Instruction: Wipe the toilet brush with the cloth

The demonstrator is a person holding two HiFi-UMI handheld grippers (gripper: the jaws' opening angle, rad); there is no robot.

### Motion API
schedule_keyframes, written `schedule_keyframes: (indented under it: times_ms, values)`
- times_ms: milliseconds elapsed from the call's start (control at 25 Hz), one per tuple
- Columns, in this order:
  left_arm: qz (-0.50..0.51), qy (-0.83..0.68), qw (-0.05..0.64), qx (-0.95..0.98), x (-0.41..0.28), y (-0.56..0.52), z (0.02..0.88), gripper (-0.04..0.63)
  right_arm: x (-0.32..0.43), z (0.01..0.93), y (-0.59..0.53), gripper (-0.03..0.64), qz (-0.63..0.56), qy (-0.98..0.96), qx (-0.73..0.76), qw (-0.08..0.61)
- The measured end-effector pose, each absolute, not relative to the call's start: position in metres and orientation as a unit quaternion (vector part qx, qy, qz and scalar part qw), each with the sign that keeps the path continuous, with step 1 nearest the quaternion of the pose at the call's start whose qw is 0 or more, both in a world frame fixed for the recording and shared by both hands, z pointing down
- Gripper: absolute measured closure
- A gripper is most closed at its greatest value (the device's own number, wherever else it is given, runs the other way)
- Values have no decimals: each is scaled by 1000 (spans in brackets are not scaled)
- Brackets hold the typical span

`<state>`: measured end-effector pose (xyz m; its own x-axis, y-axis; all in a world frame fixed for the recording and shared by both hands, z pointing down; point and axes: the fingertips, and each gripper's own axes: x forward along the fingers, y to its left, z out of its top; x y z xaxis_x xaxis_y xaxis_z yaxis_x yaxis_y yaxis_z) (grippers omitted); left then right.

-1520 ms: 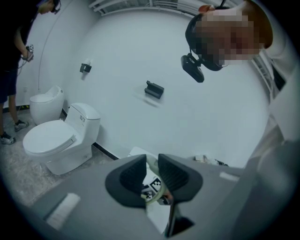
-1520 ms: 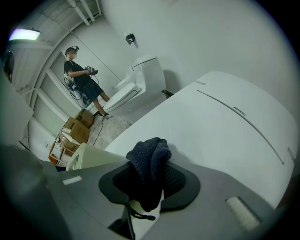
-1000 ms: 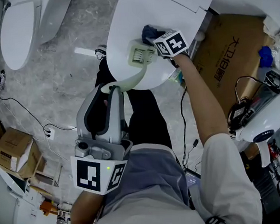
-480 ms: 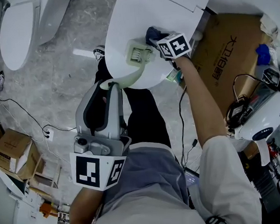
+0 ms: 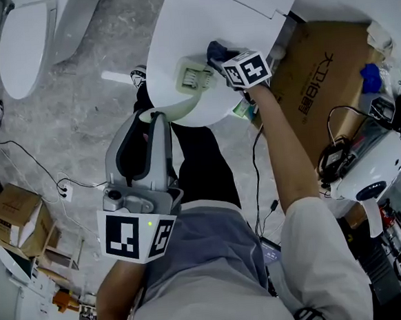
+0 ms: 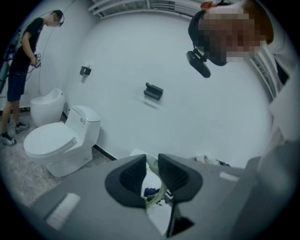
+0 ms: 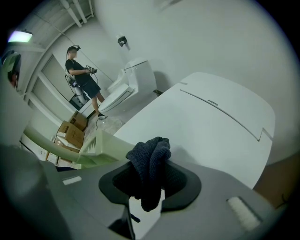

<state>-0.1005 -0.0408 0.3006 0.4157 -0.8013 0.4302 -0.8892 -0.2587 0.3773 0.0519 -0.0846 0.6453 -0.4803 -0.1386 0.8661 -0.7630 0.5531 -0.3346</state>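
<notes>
My left gripper is shut on the curved pale green handle of the toilet brush. The brush's boxy head hovers over the closed white toilet lid. In the left gripper view the handle shows between the closed pads of that gripper. My right gripper is shut on a bunched dark blue cloth, which sits against the right side of the brush head. In the right gripper view the cloth fills that gripper, and the brush head lies just to its left.
A second toilet stands at the top left. A large cardboard box and a white device with cables crowd the right. Small cartons and a floor cable lie at the left. Another person stands beyond the far toilet.
The whole view has drifted slightly. The cloth stays against the brush head's right side, and both grips are unchanged.
</notes>
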Motion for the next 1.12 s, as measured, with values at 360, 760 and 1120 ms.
schedule_keyframes:
  times_ms: [360, 760, 1120]
  values:
    - [75, -540, 288, 787, -98, -42, 300, 595, 36, 628, -86, 505, 341, -799, 251, 427]
    - [74, -544, 287, 785, -99, -39, 300, 595, 15, 617, -95, 505, 342, -809, 233, 418]
    - [70, -546, 288, 784, -100, -39, 298, 595, -12, 606, -104, 505, 338, -819, 211, 412]
